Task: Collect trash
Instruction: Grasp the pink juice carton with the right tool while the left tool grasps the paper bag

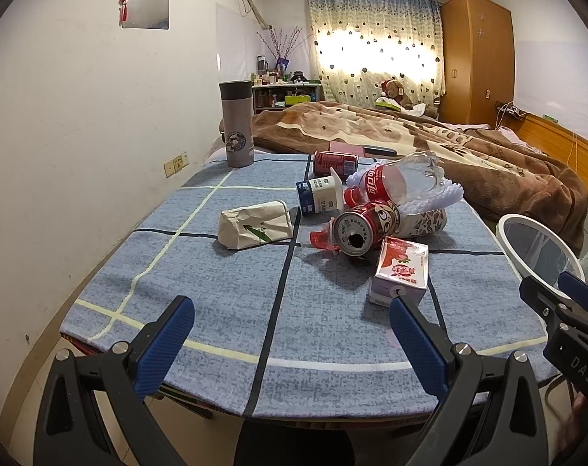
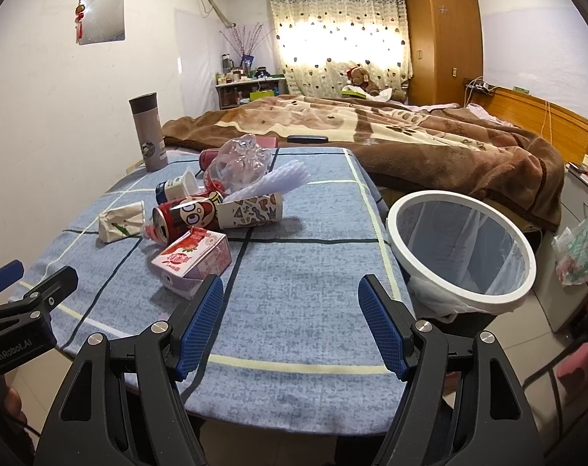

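Trash lies in a heap on the blue checked tablecloth (image 1: 216,310): a pink strawberry milk carton (image 1: 399,270) (image 2: 195,258), a red cartoon can (image 1: 366,225) (image 2: 185,213), a crushed clear cola bottle (image 1: 395,180) (image 2: 237,165), a patterned paper cup (image 2: 251,209), a white-blue carton (image 1: 319,192), a crumpled paper pack (image 1: 255,223) (image 2: 121,221), and a red can (image 1: 334,162) at the back. A white-rimmed bin (image 2: 461,248) (image 1: 538,248) with a liner stands off the table's right edge. My left gripper (image 1: 292,314) is open and empty over the near table. My right gripper (image 2: 290,293) is open and empty, right of the pink carton.
A grey thermos (image 1: 236,128) (image 2: 148,136) stands at the table's far left. A bed with a brown blanket (image 2: 410,136) lies behind the table. A plastic bag (image 2: 577,252) hangs at the right. A wall runs along the left.
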Demonstrator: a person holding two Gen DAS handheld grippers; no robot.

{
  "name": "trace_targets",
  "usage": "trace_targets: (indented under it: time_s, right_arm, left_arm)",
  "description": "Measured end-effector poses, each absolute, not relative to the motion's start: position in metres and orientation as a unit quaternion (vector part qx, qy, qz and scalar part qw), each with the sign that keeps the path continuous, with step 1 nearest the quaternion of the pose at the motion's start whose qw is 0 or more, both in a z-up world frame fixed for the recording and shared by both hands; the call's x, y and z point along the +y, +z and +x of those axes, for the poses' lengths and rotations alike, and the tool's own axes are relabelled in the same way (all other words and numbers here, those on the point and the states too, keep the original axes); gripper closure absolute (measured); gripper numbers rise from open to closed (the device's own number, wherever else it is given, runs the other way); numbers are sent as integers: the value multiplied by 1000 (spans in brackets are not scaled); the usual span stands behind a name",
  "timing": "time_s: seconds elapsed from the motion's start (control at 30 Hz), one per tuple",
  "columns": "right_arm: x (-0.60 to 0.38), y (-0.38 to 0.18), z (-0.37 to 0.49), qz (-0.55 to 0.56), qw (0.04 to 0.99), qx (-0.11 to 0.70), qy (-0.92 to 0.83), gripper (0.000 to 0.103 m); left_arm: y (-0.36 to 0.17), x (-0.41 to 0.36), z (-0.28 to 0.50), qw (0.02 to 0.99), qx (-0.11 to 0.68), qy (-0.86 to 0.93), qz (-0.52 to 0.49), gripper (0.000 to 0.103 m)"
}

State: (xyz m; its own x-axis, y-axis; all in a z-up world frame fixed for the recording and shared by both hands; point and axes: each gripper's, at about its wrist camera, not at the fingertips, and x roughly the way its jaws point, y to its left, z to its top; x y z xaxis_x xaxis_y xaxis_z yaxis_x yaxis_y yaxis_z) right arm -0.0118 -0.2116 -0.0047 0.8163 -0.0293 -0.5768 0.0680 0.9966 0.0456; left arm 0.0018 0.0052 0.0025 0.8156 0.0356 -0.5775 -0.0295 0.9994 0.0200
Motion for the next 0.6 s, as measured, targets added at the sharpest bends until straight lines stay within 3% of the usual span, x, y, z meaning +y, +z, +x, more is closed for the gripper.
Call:
trace_targets:
  time_s: [0.6]
  right_arm:
    - [-154,-30,49,52,934,350,47,29]
  left_arm:
    - [-15,86,66,936,350,16,-31,1]
